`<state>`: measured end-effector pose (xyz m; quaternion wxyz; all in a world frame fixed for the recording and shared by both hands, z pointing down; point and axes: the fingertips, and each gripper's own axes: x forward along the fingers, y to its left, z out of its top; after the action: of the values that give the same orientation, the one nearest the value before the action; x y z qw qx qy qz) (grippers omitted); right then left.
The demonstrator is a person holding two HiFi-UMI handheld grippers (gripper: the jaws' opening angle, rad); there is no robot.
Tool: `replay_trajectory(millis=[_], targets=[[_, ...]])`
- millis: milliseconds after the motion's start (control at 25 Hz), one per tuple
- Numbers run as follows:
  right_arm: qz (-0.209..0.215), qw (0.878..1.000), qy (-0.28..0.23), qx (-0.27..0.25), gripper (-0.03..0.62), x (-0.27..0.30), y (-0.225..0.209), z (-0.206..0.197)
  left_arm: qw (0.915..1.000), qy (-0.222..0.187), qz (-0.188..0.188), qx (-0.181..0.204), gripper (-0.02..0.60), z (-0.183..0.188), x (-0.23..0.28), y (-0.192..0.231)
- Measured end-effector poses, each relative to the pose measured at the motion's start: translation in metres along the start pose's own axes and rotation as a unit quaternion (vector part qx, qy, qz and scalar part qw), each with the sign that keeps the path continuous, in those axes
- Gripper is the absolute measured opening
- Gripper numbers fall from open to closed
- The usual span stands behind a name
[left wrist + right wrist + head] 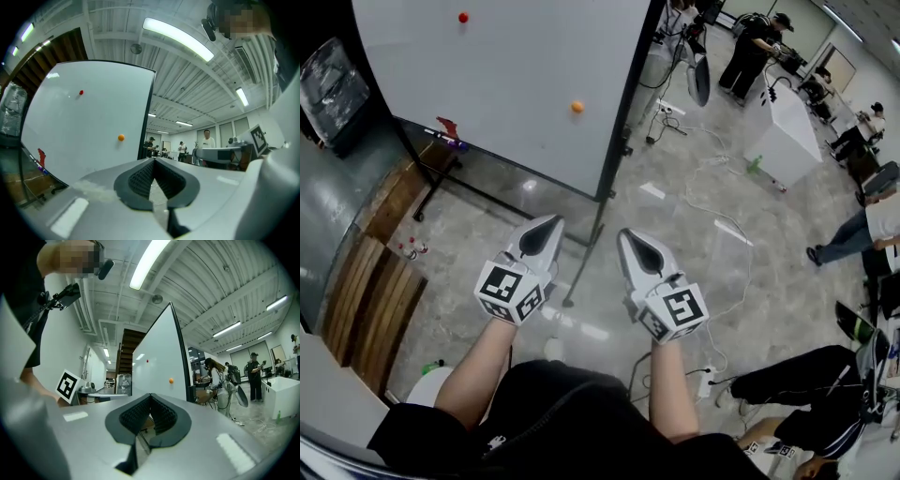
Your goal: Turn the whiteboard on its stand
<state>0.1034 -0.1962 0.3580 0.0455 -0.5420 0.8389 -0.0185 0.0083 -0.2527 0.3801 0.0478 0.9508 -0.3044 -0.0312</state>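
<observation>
Standing ppl [757, 49], white box [792, 131], beyond whiteboard [516, 84]

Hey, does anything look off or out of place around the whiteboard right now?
Nothing looks damaged or spilled, and the whiteboard looks intact. The only untidy bits are loose cables trailing over the floor to its right in the head view, and small bottles standing on the floor to its left.

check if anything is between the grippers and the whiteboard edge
Nothing visible blocks them. The left gripper and right gripper, both shut and empty, hang short of the near edge of the whiteboard. Only open air lies between, with the stand's leg on the floor beneath.
</observation>
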Motion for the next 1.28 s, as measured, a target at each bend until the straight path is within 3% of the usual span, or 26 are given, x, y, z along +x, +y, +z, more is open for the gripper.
replay_trajectory(millis=[280, 640, 1280], targets=[[-0.010, 1.000, -0.005, -0.002, 0.009, 0.031, 0.001, 0.003, 0.9997, -0.008, -0.023, 0.008, 0.003, 0.011, 0.009, 0.027], [0.007, 1.000, -0.014, -0.001, 0.009, 0.049, -0.014, 0.003, 0.9997, -0.007, -0.019, 0.011, 0.003, 0.011, 0.022, 0.032], [0.046, 0.998, 0.002, -0.044, 0.011, 0.098, -0.112, 0.004, 0.9995, -0.013, 0.028, 0.012, 0.003, 0.005, 0.084, 0.026]])
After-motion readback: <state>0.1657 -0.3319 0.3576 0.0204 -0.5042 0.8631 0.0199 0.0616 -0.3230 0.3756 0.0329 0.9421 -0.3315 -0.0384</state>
